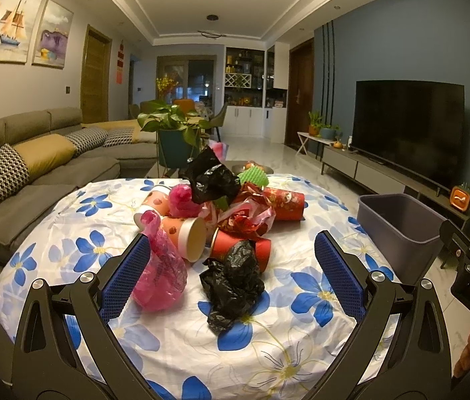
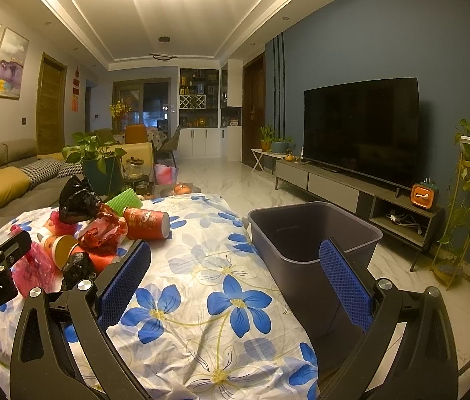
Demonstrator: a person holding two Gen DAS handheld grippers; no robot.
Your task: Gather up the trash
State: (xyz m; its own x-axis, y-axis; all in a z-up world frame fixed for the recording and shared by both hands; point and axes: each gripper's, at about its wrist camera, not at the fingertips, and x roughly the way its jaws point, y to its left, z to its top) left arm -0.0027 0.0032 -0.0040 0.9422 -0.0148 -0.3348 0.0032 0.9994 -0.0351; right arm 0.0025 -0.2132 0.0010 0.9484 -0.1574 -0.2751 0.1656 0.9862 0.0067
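Nothing is collected yet: the trash pile [image 1: 215, 213] sits on the flowered worktop [image 1: 175, 333], the grey bin [image 2: 315, 233] looks empty, and both the left hand-held gripper [image 1: 231, 280] and right hand-held gripper [image 2: 235, 283] are spread apart, holding nothing

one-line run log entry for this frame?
phase: pre-grasp | left tongs: open, over crumpled black plastic bag | right tongs: open, empty | grey plastic bin: empty | pile untouched

Much of the trash pile [image 1: 221, 210] is hidden under its own black bags. The grey bin [image 2: 305, 250] is partly covered by the right gripper's finger [image 2: 345, 283]. Far shelf contents are too small to identify.
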